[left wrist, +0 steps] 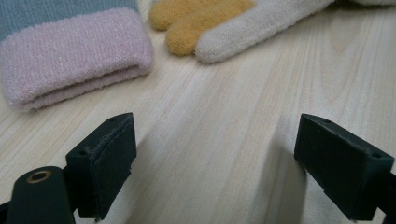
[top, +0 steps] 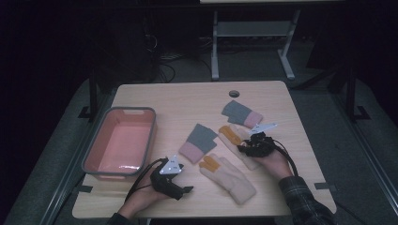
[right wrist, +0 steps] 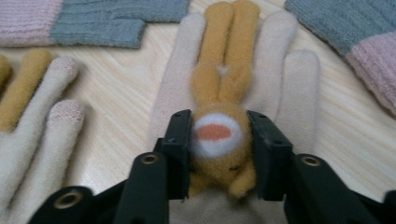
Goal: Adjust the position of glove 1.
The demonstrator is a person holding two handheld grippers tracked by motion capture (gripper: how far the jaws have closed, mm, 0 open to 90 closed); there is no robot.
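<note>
Cream glove (right wrist: 275, 88) with orange animal patch lies palm-flat on wooden table (top: 187, 101), right of centre. Right gripper (right wrist: 218, 140) clenched on patch's furry head (pads press both sides). Second cream glove (top: 228, 177) nearer table's front edge, just left of it. Two grey-pink mitts (top: 199, 142) close by. Left gripper (left wrist: 215, 158) released, jaws wide over bare wood, nothing between. Pink tub (top: 94, 152) at table's left.
</note>
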